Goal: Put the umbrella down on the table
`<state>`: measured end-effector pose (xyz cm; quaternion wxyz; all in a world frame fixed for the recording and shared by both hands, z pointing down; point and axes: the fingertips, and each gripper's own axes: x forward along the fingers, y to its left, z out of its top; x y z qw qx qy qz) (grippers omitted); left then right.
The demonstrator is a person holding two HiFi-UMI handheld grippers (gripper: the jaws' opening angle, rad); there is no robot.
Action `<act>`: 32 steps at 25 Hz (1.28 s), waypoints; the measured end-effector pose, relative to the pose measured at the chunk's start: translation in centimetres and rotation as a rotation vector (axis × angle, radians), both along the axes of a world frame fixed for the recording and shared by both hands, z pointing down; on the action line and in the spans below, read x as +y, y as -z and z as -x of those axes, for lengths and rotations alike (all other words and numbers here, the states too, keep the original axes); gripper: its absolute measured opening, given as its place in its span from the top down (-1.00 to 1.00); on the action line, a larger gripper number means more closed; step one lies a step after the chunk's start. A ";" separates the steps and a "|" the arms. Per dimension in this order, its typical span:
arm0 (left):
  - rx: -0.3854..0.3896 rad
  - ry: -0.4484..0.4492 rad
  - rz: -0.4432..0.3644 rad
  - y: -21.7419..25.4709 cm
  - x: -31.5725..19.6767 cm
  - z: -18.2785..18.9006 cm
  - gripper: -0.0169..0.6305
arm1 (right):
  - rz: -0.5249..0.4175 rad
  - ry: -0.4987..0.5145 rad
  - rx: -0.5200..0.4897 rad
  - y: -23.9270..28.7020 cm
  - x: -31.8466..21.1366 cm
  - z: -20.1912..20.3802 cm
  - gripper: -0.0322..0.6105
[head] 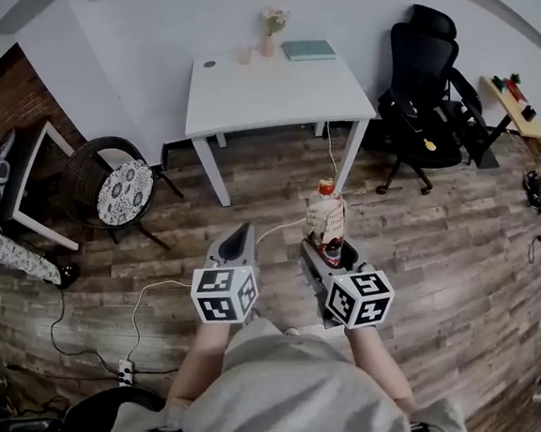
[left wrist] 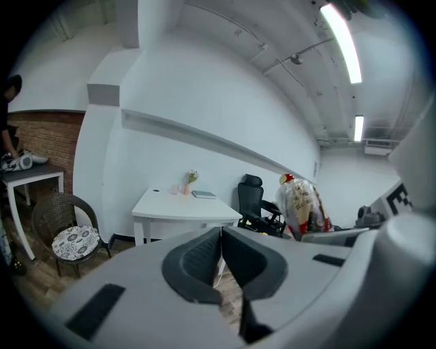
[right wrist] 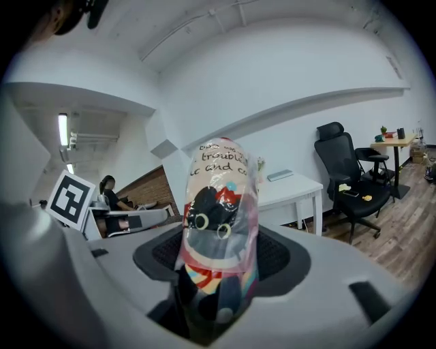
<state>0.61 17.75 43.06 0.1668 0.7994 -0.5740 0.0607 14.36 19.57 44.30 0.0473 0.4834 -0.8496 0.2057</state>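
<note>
A folded umbrella [head: 326,223] in a clear plastic sleeve, printed with a cartoon figure and topped by a red cap, stands upright between the jaws of my right gripper [head: 331,253]. In the right gripper view the umbrella [right wrist: 218,235] fills the middle, with the dark pads pressed against both its sides. My left gripper [head: 240,241] is level beside it, shut with nothing between its pads [left wrist: 219,262]. From the left gripper view the umbrella [left wrist: 302,204] shows to the right. The white table [head: 272,93] stands ahead across the wooden floor, some way beyond both grippers.
On the table are a small vase of flowers [head: 271,32], a pink cup [head: 244,56] and a teal book [head: 309,50]. A black office chair [head: 422,92] stands right of it, a wicker chair [head: 113,187] to the left. Cables and a power strip [head: 125,369] lie on the floor.
</note>
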 end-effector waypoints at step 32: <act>0.028 0.042 -0.023 0.1 -0.7 -1.0 0.92 | -0.025 0.040 -0.049 0.9 -1.8 -1.2 0.06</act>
